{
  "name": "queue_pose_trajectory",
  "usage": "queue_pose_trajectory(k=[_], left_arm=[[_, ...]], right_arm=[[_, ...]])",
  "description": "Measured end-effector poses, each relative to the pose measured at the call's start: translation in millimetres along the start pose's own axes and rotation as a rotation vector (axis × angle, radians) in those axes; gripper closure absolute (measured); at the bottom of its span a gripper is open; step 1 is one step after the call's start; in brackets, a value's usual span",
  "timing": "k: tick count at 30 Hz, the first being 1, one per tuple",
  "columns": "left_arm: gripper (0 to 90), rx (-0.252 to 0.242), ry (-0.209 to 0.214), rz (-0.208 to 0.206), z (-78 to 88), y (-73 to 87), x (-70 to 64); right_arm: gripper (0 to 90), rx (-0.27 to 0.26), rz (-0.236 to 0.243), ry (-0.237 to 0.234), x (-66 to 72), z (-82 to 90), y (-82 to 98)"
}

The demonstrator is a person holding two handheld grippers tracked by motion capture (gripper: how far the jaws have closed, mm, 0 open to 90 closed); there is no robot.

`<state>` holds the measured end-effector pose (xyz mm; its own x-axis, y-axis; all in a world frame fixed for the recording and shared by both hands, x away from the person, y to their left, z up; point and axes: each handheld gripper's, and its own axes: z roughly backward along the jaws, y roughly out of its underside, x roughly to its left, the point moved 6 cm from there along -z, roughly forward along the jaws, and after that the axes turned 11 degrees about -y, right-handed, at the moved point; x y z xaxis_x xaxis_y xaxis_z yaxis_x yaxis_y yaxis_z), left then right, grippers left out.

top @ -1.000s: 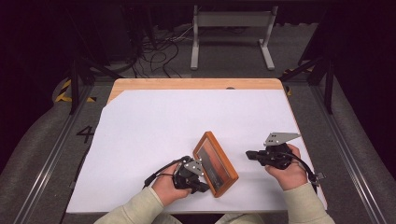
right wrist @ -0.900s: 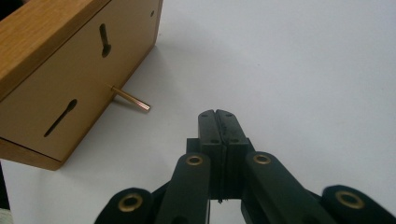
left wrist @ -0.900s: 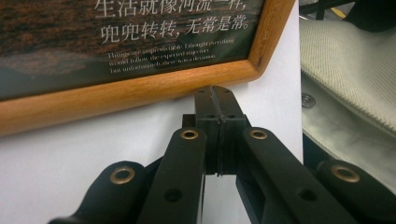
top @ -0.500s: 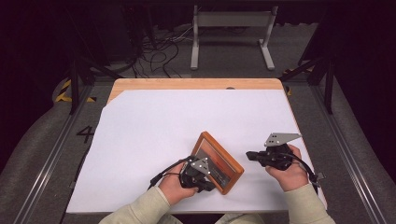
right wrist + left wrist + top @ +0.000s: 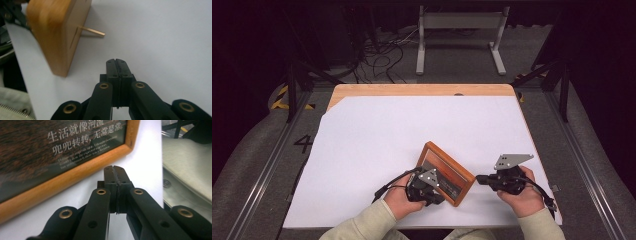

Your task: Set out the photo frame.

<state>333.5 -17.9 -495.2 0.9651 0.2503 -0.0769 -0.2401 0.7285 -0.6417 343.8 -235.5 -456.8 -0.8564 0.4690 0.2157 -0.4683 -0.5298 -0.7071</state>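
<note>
Left gripper [image 5: 115,171] has its jaws pressed shut with nothing between them, tips just shy of the wooden-framed picture with white Chinese lettering on dark glass [image 5: 62,152], whose lower rail runs from 8 to 2 o'clock ahead of them. Right gripper [image 5: 116,64], jaws likewise shut and empty, sees the frame's thick edge at 10 o'clock, well apart. On the white-covered tabletop [image 5: 377,135], the left is clearly nearer; I'd expect it to nudge.

i see the picture frame [image 5: 446,173] on the bench [image 5: 377,135], lower centre of the frame; my left gripper [image 5: 426,186] at its lower-left edge, my right gripper [image 5: 492,179] just right.
</note>
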Motion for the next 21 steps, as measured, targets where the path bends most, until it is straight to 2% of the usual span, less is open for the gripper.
queue_pose_trajectory(k=[6, 9, 11, 16, 21], left_arm=[[85.1, -0.011, -0.034, 0.026, 17.8, 10.2, 6.6], [84.3, -0.020, -0.043, 0.031, 23.0, 13.2, 10.2], [83.6, -0.031, -0.060, 0.057, 30.5, 17.1, 15.8], [82.3, -0.065, -0.096, 0.086, 47.9, 27.6, 29.1], [80.4, -0.092, -0.118, 0.124, 60.9, 35.5, 39.6]], right_arm=[[90.0, 0.034, 0.013, -0.048, 20.3, -4.8, 14.2], [90.0, 0.036, 0.029, -0.067, 28.1, -6.2, 13.6], [90.0, 0.037, 0.045, -0.085, 35.2, -8.7, 12.4], [90.0, 0.054, 0.077, -0.148, 47.8, -25.2, 14.1], [90.0, 0.067, 0.092, -0.175, 55.4, -33.2, 13.5]])
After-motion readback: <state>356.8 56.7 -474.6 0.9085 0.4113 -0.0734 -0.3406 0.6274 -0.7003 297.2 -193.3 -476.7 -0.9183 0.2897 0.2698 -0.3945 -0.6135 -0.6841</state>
